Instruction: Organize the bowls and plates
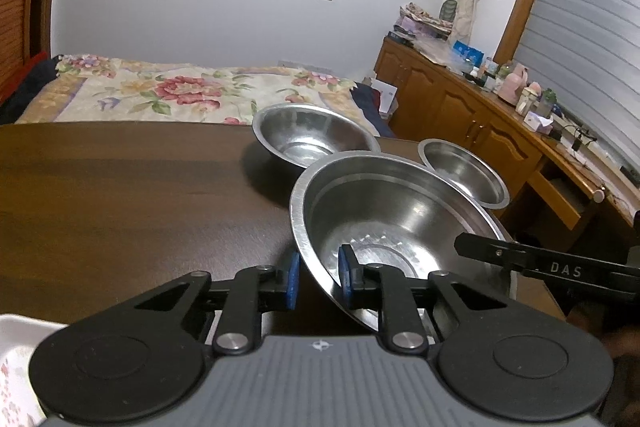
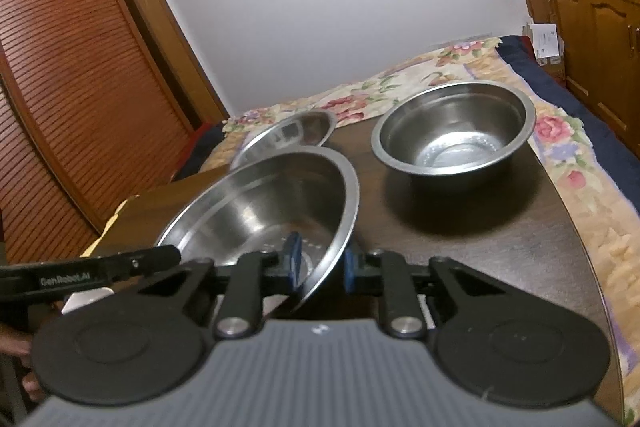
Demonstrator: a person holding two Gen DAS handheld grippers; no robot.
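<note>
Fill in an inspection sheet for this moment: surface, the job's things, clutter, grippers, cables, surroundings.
Surface: dark brown wooden table, bare wood showing.
Job's things: three steel bowls; large shallow steel bowl nearest and tilted, deep steel bowl and small shallow steel bowl beyond it.
Clutter: white patterned item at the table's near corner, unclear.
Grippers: left gripper and right gripper each shut on the large bowl's rim, on opposite sides, one blue-padded finger inside, one outside.
Cables: a dark lead on the wooden sideboard, cluttered with bottles.
Surroundings: floral bedspread, slatted wooden wardrobe, white wall.
</note>
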